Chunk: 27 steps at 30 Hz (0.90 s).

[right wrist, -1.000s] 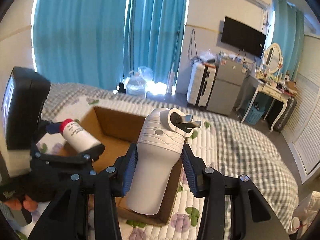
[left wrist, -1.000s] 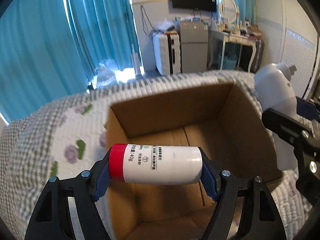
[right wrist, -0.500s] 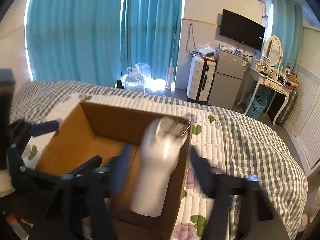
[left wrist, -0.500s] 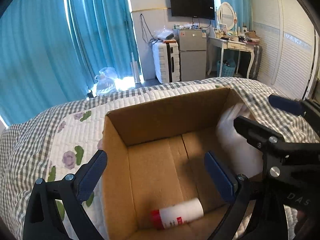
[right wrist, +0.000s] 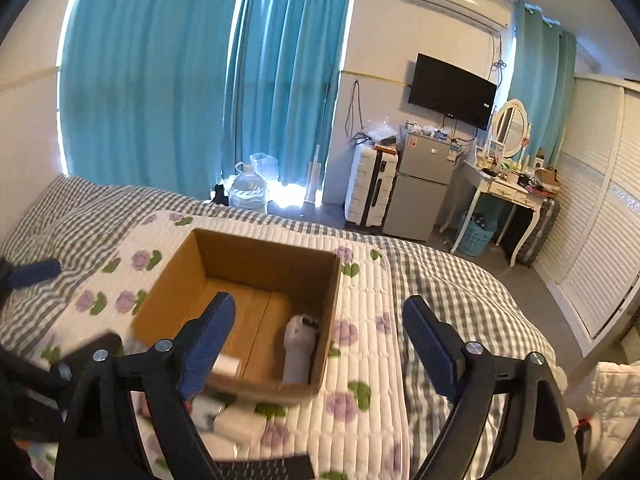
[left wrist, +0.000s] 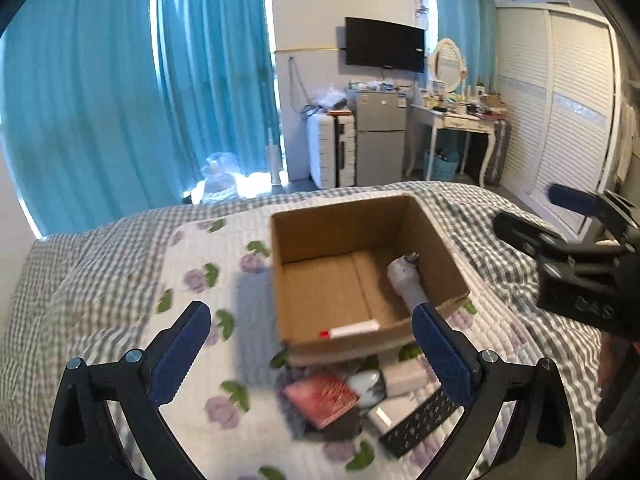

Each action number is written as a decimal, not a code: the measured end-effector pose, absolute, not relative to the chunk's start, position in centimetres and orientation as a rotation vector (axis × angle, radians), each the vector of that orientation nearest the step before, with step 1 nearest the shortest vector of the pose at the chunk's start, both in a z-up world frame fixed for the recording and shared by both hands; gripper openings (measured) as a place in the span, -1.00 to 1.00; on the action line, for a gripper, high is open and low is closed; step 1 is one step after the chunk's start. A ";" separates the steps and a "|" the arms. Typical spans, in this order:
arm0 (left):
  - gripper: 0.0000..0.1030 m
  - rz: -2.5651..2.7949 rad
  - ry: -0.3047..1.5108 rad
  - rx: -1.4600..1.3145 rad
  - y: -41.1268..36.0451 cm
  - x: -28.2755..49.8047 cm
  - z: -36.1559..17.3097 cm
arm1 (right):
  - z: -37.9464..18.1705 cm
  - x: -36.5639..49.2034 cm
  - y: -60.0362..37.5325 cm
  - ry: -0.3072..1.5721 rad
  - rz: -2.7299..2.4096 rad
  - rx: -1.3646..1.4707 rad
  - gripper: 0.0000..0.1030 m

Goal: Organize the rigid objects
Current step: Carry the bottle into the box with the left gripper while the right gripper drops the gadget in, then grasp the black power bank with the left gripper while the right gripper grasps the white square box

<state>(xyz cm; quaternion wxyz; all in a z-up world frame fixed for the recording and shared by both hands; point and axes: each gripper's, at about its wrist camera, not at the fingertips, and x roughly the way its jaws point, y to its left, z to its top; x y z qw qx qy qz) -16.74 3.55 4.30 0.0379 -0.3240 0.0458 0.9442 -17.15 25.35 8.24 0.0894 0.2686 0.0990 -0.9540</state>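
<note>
Bedroom with teal curtains, daylight at the floor line

Teal curtains cover the window wall, and bright daylight spills under their hems onto the grey floor, where a large water jug stands. A black television hangs on the white wall, with an air conditioner mounted higher up. Below the television a white suitcase stands just beside a small grey fridge. To the right, a white dressing desk with curved legs carries an oval mirror and clutter. White louvred wardrobe doors fill the right side. A bed with a grey checked cover and a floral quilt fills the foreground.
</note>
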 end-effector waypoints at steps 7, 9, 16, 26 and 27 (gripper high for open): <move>0.99 2.948 0.108 -1.073 0.6 -13.5 1.8 | 5.6 -11.6 24.6 0.314 -2.787 0.854 0.78; 0.99 2.949 0.074 -1.129 -0.2 -13.3 -0.3 | 3.8 -11.1 24.5 0.305 -2.761 0.891 0.78; 0.99 2.913 -0.019 -1.307 -0.5 -13.5 -7.5 | -3.5 -11.4 23.7 0.339 -2.704 1.009 0.77; 0.99 2.754 0.069 -1.432 2.8 -14.5 -13.4 | -8.7 -13.1 25.0 0.231 -2.640 1.167 0.77; 0.99 2.747 0.114 -1.438 3.4 -14.7 -13.8 | -8.9 -13.3 25.2 0.220 -2.640 1.179 0.77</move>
